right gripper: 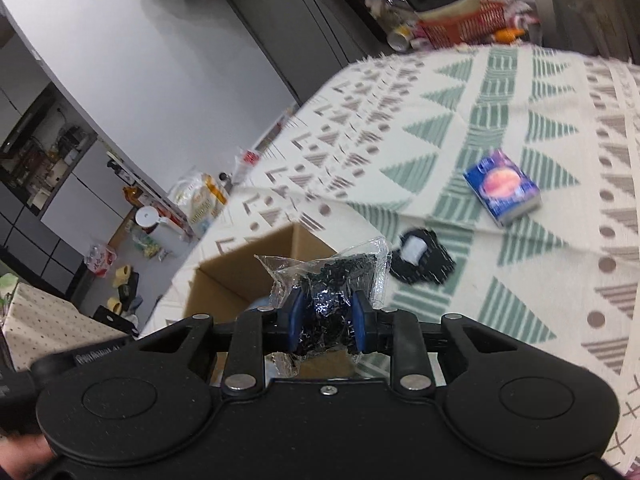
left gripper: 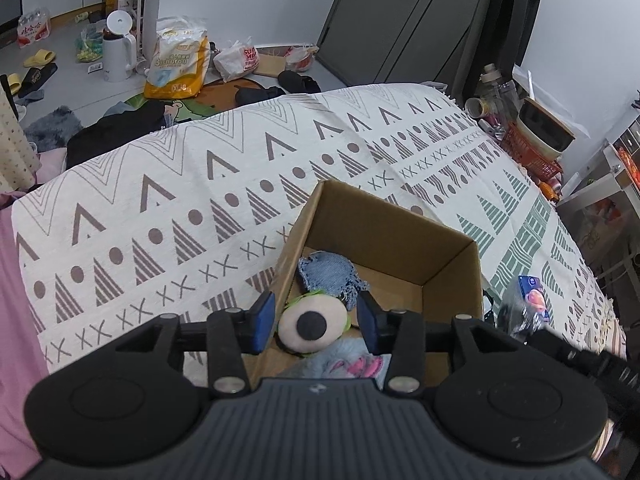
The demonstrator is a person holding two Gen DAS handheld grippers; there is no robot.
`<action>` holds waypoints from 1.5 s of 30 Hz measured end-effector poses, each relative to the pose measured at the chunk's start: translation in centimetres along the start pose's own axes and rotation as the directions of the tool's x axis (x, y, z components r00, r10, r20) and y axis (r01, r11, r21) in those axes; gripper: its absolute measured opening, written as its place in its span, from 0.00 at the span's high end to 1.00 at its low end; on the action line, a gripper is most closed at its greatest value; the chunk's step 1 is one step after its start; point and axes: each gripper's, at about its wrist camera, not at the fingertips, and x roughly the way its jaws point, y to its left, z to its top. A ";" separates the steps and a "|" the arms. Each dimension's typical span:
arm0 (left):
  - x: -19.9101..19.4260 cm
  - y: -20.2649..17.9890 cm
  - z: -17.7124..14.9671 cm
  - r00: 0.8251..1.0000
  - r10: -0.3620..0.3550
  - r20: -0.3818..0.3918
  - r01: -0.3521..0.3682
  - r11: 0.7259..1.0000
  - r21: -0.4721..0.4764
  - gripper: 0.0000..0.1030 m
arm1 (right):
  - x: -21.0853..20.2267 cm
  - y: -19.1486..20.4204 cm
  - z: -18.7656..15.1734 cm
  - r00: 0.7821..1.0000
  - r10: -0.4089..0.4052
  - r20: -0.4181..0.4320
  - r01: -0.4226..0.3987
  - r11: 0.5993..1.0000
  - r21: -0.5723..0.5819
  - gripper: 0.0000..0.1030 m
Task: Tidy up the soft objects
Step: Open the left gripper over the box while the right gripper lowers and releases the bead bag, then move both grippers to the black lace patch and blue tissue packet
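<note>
Two grippers: right gripper (right gripper: 326, 320) pinching upright plastic packet (right gripper: 328, 280) (dark filling); left gripper (left gripper: 316, 320) spread above cardboard box (left gripper: 384, 240).

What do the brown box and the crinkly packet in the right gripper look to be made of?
The box looks like plain matte corrugated cardboard: brown, with stiff folded walls. The packet held by the right gripper seems to be clear, glossy plastic film, wrinkled and glinting, around dark shiny shreds; what those are is unclear.
</note>
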 end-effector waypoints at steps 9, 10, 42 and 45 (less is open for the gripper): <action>-1.4 0.0 0.0 1.000 0.017 0.003 -0.017 1.000 0.025 0.46 | -0.2 3.3 1.2 0.998 0.050 0.023 -0.049 0.998 -0.043 0.74; -1.6 0.0 0.1 1.000 0.020 0.005 -0.020 0.999 0.026 0.45 | -0.2 3.7 1.3 0.998 0.064 0.024 -0.062 0.997 -0.052 0.70; -4.9 -10.5 -0.9 0.998 -0.055 0.043 0.050 0.993 0.110 0.01 | -9.5 -4.6 5.3 0.988 -0.020 0.151 0.038 0.992 -0.122 0.08; -4.8 -12.0 -1.1 0.998 -0.057 0.039 0.052 0.992 0.112 0.01 | -9.9 -5.8 5.8 0.988 -0.024 0.154 0.043 0.992 -0.123 0.08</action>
